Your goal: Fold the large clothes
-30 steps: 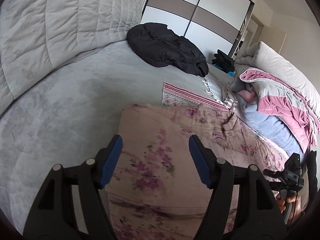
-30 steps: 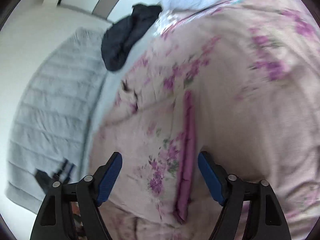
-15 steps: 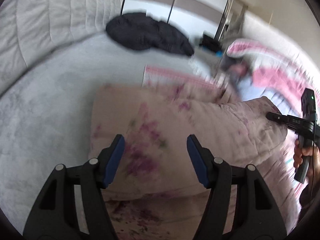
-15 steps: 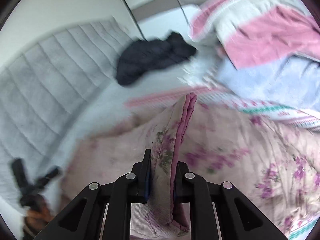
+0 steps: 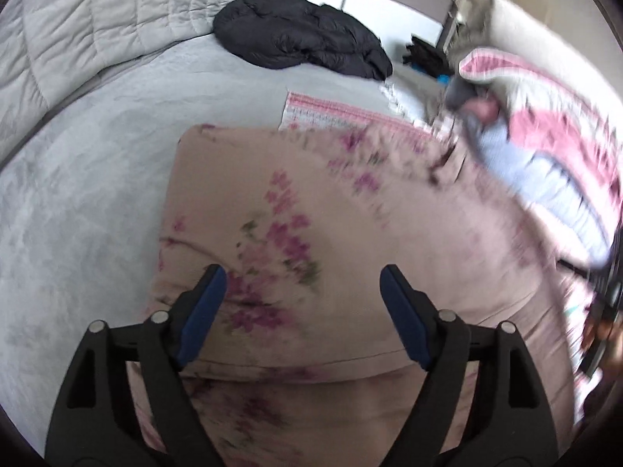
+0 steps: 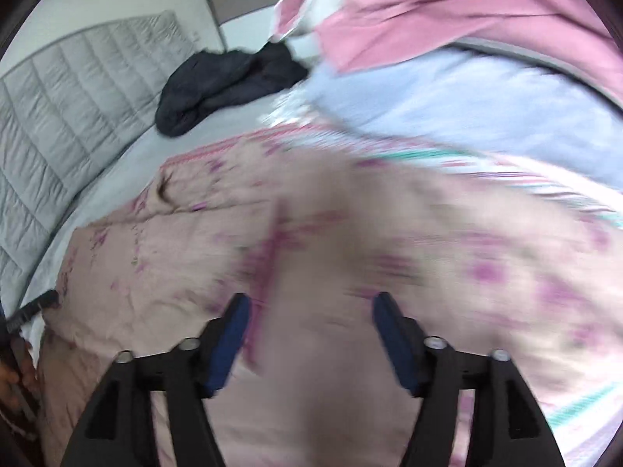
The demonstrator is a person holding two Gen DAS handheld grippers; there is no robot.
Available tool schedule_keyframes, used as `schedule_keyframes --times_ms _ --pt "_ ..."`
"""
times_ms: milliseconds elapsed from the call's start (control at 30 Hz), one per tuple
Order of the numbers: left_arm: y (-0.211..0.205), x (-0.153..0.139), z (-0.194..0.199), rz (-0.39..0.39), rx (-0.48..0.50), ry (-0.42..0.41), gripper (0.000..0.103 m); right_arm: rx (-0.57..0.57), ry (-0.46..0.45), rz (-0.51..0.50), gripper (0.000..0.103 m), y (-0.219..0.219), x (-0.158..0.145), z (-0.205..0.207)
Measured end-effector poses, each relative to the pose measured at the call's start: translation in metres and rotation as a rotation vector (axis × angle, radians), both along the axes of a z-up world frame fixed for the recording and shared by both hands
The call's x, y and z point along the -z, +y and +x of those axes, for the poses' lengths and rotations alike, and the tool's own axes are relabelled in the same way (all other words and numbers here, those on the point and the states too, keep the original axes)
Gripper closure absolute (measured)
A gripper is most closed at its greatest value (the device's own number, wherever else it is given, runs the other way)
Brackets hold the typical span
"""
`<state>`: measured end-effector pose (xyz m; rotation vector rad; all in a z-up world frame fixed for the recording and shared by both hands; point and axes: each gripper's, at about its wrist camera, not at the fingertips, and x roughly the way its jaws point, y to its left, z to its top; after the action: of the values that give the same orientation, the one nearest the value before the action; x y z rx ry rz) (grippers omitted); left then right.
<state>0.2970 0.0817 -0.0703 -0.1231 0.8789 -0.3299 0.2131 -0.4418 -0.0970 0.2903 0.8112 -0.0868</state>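
Note:
A large pale pink garment with purple flowers (image 5: 311, 210) lies folded on the grey bed (image 5: 97, 163). It fills the right wrist view too (image 6: 311, 233), blurred by motion. My left gripper (image 5: 301, 288) is open and empty, just above the garment's near folded edge. My right gripper (image 6: 309, 319) is open and empty above the garment, with a magenta trim strip (image 6: 272, 253) beside its left finger. The right gripper's tip shows blurred at the right edge of the left wrist view (image 5: 603, 303).
A black jacket (image 5: 303, 35) lies at the far side of the bed by the grey quilted headboard (image 5: 97, 11). A pile of pink, white and light blue bedding (image 5: 545, 148) lies at the right. A pink patterned cloth (image 5: 331, 111) lies behind the garment.
My right gripper was shut on the garment's trimmed edge and lifted it; now it has opened and the edge lies down on the garment. The left gripper stayed open and shifted slightly.

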Motion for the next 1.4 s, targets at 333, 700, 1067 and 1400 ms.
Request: schedule_keyframes --times_ms 333,700,1067,1400 --pt "-0.027 -0.037 -0.027 -0.137 0.022 0.01 0.01 0.652 0.008 0.165 0.024 -0.223 0.01 -0.173" --pt "-0.044 -0.011 -0.023 -0.064 0.051 0.036 0.01 0.857 -0.08 0.307 0.034 -0.294 0.071 -0.188" --pt "-0.027 -0.015 -0.017 -0.046 0.054 0.017 0.01 0.765 -0.341 0.168 0.09 -0.242 -0.056 -0.162" --pt "-0.012 -0.022 -0.014 -0.132 0.048 0.036 0.01 0.274 -0.523 0.024 0.09 -0.056 -0.191 -0.078"
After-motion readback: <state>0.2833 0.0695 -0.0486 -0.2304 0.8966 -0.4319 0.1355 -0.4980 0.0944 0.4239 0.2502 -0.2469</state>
